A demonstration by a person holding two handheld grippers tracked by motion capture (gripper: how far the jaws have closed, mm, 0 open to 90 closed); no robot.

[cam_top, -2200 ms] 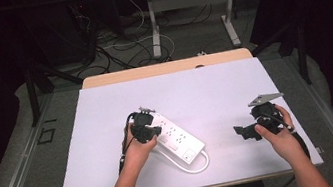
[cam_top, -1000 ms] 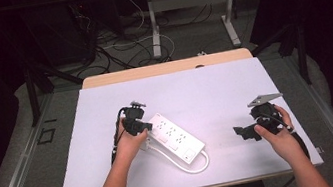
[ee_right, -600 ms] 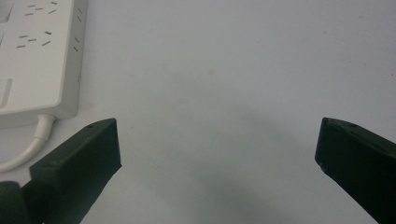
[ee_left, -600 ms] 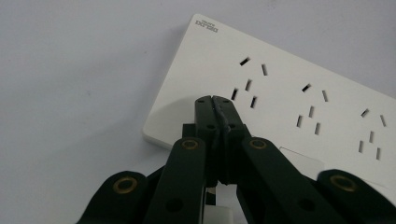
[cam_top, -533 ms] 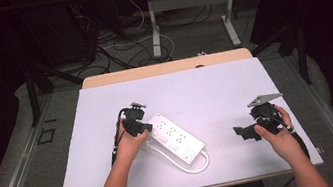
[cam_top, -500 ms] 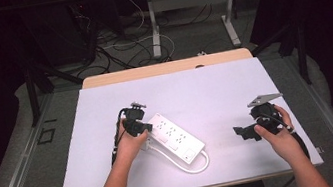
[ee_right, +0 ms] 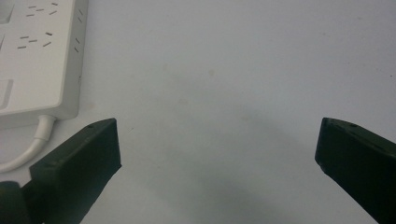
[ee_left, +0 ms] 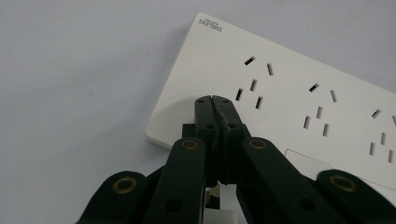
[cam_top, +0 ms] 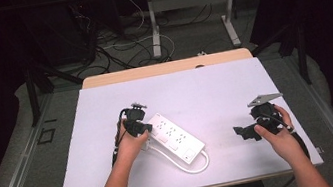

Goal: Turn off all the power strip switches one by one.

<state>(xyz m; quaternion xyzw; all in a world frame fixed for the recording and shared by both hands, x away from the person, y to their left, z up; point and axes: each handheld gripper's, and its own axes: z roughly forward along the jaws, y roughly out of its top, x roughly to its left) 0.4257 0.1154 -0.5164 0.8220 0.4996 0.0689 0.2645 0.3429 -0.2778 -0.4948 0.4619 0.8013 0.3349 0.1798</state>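
Power strip [cam_top: 176, 139] is lying flat and diagonal on the white table [cam_top: 205, 92], a little left of centre, with its white cord [cam_top: 201, 163] looping out from the near end closest to you. You are holding your left gripper [cam_top: 137, 123] right at the strip's far left end. In the left gripper view its jaws are pressed tight together with nothing between them, and their tips [ee_left: 213, 103] are hovering over or resting on the strip's [ee_left: 289, 107] corner, just beside the first set of socket slots; whether they are actually touching the plastic is hard to tell.

You are holding your right gripper [cam_top: 251, 129] well apart from the strip, out toward the right edge of the table, your hand [cam_top: 276, 133] wrapped around its body. In the right gripper view its jaws are standing spread wide with bare table [ee_right: 224, 93] between them, and the strip's cord end [ee_right: 39, 56] is showing off at the upper left, with the cord [ee_right: 32, 142] curving down beside one jaw.
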